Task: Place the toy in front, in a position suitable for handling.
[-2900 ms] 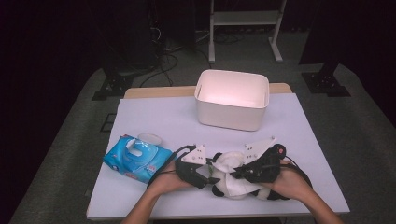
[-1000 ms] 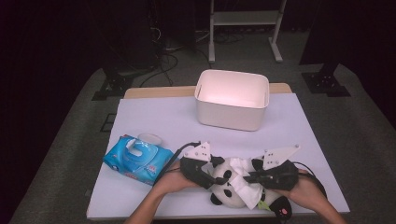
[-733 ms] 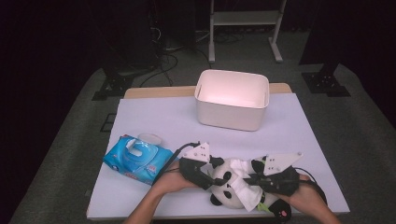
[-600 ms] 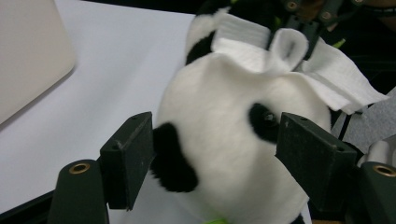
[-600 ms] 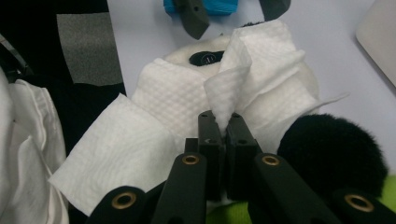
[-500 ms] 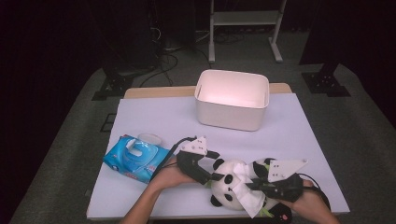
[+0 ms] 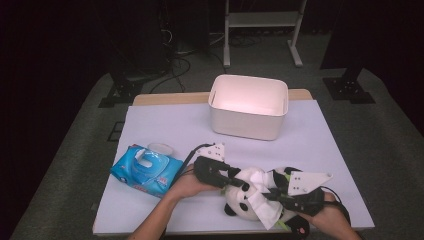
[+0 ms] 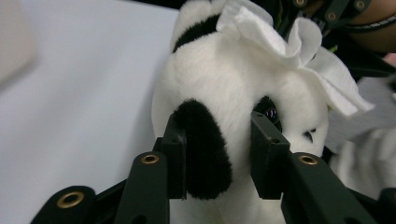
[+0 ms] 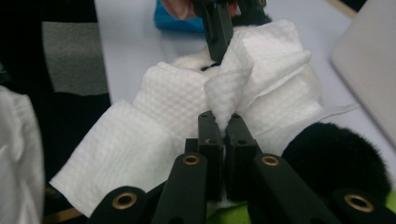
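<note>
White bin (image 7: 248, 112) stands at the table's (image 7: 325, 145) far edge; its contents cannot be told. Left gripper (image 8: 218, 154), jaws just closing, clamps the toy panda's (image 8: 224, 102) head. Right gripper (image 9: 223, 128) pinches a white wipe (image 9: 163, 121).

We see a dark room around a table (image 7: 325, 135) covered in pale lilac, bright under overhead light. Grey carpet (image 7: 390, 130) spreads below, cables (image 7: 180, 60) trail behind, and a white metal stand (image 7: 260, 20) sits beyond.
</note>
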`<action>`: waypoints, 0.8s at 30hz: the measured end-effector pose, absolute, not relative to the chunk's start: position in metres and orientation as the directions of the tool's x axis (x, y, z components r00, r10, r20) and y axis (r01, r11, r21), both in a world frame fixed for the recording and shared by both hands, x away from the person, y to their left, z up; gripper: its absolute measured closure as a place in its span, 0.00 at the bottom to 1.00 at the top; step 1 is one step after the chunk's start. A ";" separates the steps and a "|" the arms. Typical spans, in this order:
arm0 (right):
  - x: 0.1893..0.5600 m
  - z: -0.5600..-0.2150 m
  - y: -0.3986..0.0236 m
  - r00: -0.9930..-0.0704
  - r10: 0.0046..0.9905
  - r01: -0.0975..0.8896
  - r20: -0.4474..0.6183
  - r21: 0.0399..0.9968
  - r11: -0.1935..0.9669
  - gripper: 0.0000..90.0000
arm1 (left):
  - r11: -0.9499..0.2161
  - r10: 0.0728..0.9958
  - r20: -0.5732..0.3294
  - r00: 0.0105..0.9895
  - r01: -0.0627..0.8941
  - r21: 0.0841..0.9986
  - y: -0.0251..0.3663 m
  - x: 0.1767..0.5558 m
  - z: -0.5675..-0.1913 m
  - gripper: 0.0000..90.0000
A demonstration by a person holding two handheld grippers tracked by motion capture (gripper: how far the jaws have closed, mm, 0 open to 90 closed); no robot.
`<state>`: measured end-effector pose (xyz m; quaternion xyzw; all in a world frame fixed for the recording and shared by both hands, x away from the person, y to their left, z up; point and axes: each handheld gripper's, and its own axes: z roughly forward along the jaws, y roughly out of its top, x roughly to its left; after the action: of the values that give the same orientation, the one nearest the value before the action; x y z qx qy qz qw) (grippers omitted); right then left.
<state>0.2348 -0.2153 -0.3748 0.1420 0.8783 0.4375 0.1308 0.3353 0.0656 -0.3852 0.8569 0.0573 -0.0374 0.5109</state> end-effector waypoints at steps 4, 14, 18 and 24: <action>0.251 -0.366 -0.211 -0.921 0.374 0.125 -0.108 0.828 0.547 0.96 | -0.464 0.109 -0.020 0.994 0.069 0.883 0.077 0.337 -0.358 0.72; 0.269 -0.333 -0.203 -0.943 0.320 0.103 -0.093 0.832 0.545 0.96 | -0.453 0.089 0.035 0.995 0.009 0.892 0.102 0.319 -0.364 0.64; 0.283 -0.325 -0.203 -0.954 0.286 0.109 -0.085 0.792 0.600 0.96 | -0.453 0.080 0.036 0.996 0.004 0.891 0.108 0.308 -0.371 0.60; 0.283 -0.328 -0.185 -0.969 0.220 0.069 -0.111 0.734 0.676 0.96 | -0.496 0.117 0.009 0.993 0.050 0.867 0.114 0.306 -0.375 0.44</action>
<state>0.2833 -0.1851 -0.3278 0.0794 0.9104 0.3947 0.0956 0.3058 0.1143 -0.3750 0.8641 0.0483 0.0332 0.4999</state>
